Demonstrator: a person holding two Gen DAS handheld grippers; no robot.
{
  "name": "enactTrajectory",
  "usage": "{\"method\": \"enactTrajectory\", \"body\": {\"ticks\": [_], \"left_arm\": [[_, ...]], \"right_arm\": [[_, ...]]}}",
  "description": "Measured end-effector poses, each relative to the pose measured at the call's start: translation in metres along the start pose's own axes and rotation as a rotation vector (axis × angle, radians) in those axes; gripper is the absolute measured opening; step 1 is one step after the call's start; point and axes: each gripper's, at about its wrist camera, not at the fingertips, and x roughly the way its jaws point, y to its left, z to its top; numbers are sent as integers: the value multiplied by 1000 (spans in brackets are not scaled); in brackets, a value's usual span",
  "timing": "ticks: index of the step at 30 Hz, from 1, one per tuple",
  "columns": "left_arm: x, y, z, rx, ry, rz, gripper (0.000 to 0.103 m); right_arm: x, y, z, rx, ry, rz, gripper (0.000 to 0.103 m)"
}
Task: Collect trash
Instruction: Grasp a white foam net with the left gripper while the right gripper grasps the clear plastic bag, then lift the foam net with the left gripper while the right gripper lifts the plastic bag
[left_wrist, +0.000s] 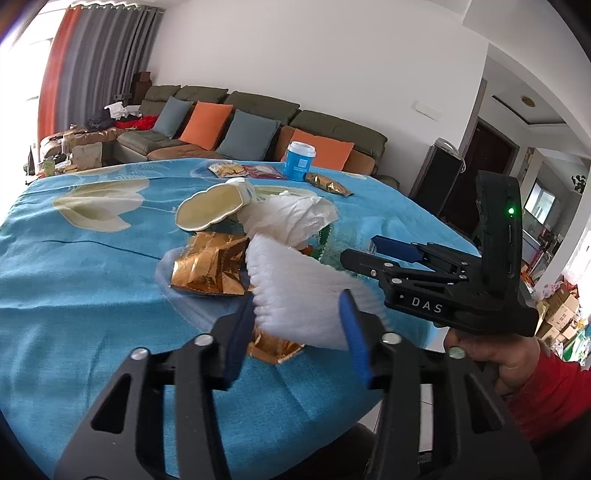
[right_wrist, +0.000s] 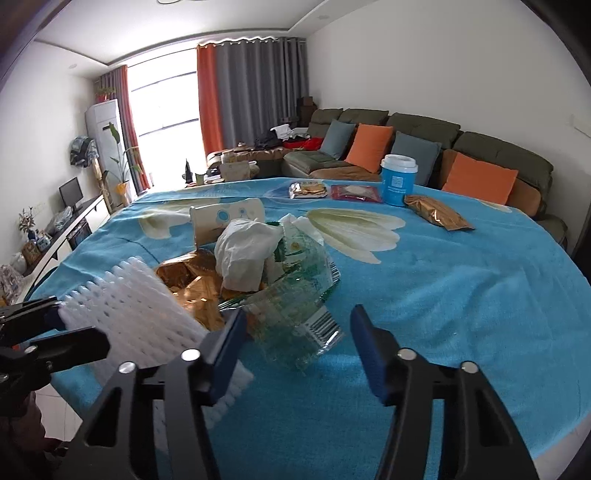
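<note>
A pile of trash lies on the table under a blue flowered cloth (left_wrist: 74, 266). My left gripper (left_wrist: 299, 306) is shut on a white foam net (left_wrist: 295, 280), its blue pads pressing both sides; the right wrist view shows that left gripper (right_wrist: 74, 325) at the left holding the foam net (right_wrist: 125, 314). My right gripper (right_wrist: 298, 314) stands open around a clear green-printed plastic wrapper (right_wrist: 295, 295), with the right pad apart from it. Seen from the left wrist, the right gripper (left_wrist: 358, 247) points at the pile. A gold foil wrapper (left_wrist: 210, 269) and crumpled white tissue (left_wrist: 291, 218) lie beside it.
A cream cloud-shaped pack (left_wrist: 207, 210) lies behind the pile. Further back stand a blue cup (right_wrist: 399, 179), another gold pack (right_wrist: 436, 214), a red packet (right_wrist: 356, 192) and a biscuit pack (right_wrist: 308, 190). A sofa (right_wrist: 424, 133) runs behind the table. A hand in a red sleeve (left_wrist: 546, 387) holds the right gripper.
</note>
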Motion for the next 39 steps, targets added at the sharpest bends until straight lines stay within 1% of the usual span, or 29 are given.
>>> {"method": "enactTrajectory", "body": {"ticks": [1,3,6,7,10,12,13,14,15,20,23,27,31,35,37,39], "left_arm": [[1,0,0,0,3,-7,38],[1,0,0,2,4,-8,31],[-2,-1,-1,1,-4,-23,27],[-3,-1,-1,2,-5,-30,23],[-7,-2,-1,6,-16,-44,20],[-10,-3,0,10,-25,-53,19],[-12,-4,1,11,-30,-54,17],[-14,-4,2,12,-36,-63,16],[-17,-4,3,13,-43,-67,15],[-30,-3,8,16,-83,-78,13],[-41,-2,12,17,-112,-77,13],[-63,3,21,7,-177,-63,13],[-87,15,31,-2,-246,-17,13],[-110,33,36,-20,-300,49,13],[-118,43,36,-37,-310,81,13],[-126,54,34,-61,-317,105,13]], "right_arm": [[0,1,0,-5,2,1,40],[-3,3,-1,-5,0,9,38],[-5,4,-1,-2,4,17,34],[-6,4,-1,-2,5,20,27],[-12,4,-2,7,-1,17,26],[-15,2,-2,13,-6,10,23],[-16,0,-2,16,-7,10,15],[-18,0,-1,17,-6,9,4],[-20,-1,-1,18,-13,3,1],[-29,-1,2,19,-26,-5,1],[-40,2,7,16,-58,-7,1],[-52,7,17,4,-104,0,1],[-62,17,30,-19,-150,18,0],[-68,32,39,-48,-184,41,0],[-63,35,43,-74,-176,14,0],[-59,29,43,-53,-149,11,0]]}}
